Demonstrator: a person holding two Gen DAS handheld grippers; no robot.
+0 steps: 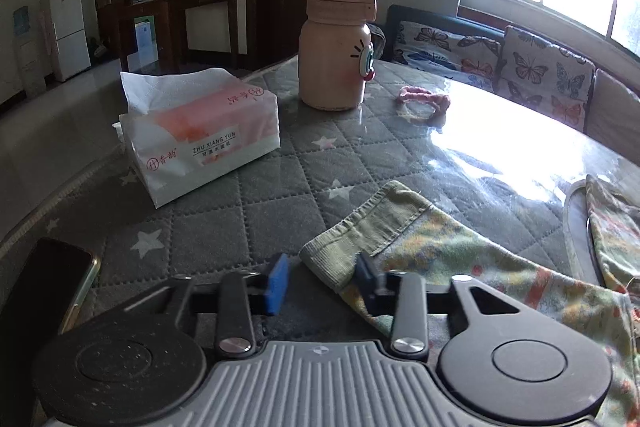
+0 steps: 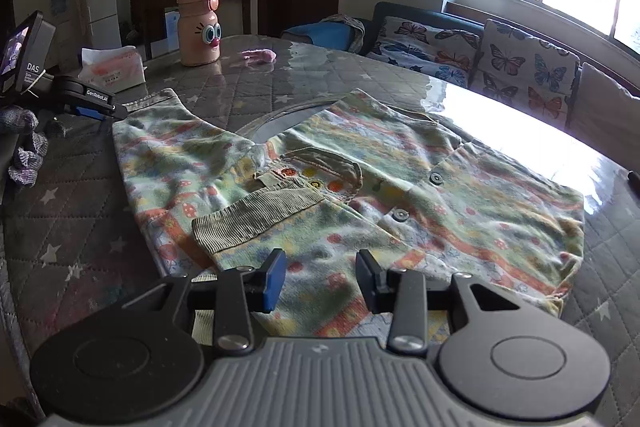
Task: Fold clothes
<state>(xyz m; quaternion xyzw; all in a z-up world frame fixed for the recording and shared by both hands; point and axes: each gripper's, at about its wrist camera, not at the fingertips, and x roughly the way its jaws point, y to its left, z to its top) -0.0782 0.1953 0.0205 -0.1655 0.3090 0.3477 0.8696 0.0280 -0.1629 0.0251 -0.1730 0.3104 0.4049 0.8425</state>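
A child's green patterned shirt (image 2: 400,187) lies spread on the grey quilted table (image 2: 80,227). Its right sleeve is folded in, so that the ribbed cuff (image 2: 256,219) rests on the chest. The other sleeve (image 2: 176,147) stretches out to the left. My left gripper (image 1: 322,281) is at that sleeve's cuff (image 1: 360,227); the cuff's corner lies between the jaws, and the left pad (image 1: 278,283) stands clear of it. The right wrist view shows the same gripper (image 2: 102,109) at the cuff. My right gripper (image 2: 322,279) hovers open over the shirt's near hem.
A tissue pack (image 1: 200,143), a peach cartoon bottle (image 1: 336,51) and a pink hair tie (image 1: 424,99) sit at the table's far side. A phone (image 1: 48,287) lies near left. A gloved hand (image 2: 28,147) holds the left gripper. A butterfly-cushioned sofa (image 1: 540,71) lines the right.
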